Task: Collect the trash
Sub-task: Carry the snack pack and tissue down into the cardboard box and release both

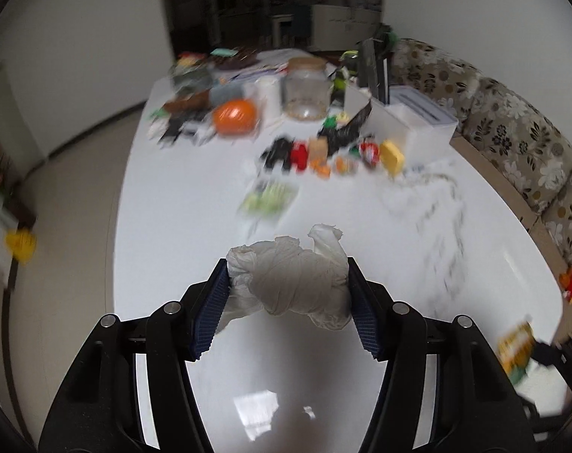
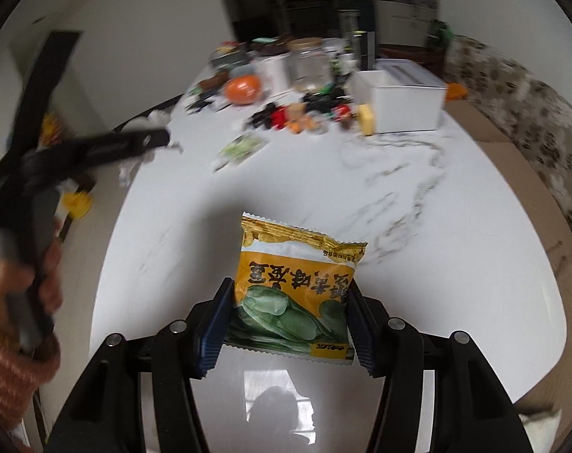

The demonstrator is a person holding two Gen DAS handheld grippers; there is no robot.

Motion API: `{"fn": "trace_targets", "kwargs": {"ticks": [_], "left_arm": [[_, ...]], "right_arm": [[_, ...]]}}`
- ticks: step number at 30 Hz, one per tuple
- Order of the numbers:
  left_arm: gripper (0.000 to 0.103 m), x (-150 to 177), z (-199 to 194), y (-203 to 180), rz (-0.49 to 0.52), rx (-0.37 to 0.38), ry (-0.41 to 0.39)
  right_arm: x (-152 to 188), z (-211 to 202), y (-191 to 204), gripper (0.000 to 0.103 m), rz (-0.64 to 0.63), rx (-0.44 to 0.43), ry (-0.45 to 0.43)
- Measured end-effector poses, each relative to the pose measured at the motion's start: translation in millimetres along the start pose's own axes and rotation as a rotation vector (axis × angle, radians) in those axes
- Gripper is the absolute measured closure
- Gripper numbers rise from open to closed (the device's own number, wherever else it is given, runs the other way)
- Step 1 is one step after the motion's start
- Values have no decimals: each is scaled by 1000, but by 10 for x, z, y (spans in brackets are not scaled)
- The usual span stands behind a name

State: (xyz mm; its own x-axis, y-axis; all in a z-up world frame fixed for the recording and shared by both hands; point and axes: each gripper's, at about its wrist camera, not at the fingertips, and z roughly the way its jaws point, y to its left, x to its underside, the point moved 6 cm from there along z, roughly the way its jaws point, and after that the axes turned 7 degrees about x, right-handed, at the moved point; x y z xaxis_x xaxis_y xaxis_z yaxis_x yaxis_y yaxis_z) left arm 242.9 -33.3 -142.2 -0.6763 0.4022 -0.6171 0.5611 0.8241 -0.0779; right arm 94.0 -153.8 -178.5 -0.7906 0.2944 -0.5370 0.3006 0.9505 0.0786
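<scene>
White crumpled tissue (image 1: 291, 279) sits clamped between the left gripper's (image 1: 288, 294) blue pads above the near end of the marble table (image 1: 180, 188); the right gripper (image 2: 289, 313) squeezes a yellow snack packet (image 2: 293, 290) over the table's near edge

Left hand-held gripper (image 1: 288, 287) clamping crumpled white tissue (image 1: 289, 279), above cluttered white table (image 1: 180, 196)
</scene>
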Motion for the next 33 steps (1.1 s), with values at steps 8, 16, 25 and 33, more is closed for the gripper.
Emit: {"fn": "trace_targets", "kwargs": {"ticks": [8, 16, 25, 33], "left_arm": [[44, 1586, -644, -446, -197, -47, 80], [44, 2983, -668, -1204, -232, -40, 194], [44, 4065, 389, -1584, -241, -19, 403], [32, 4782, 1598, -1570, -356, -32, 560]], "right_arm": [[845, -243, -72, 47, -174, -103, 52], [2003, -272, -527, 47, -248, -90, 168], [3061, 414, -977, 47, -250, 2, 327], [3452, 1265, -1240, 30, -242, 98, 354]]}}
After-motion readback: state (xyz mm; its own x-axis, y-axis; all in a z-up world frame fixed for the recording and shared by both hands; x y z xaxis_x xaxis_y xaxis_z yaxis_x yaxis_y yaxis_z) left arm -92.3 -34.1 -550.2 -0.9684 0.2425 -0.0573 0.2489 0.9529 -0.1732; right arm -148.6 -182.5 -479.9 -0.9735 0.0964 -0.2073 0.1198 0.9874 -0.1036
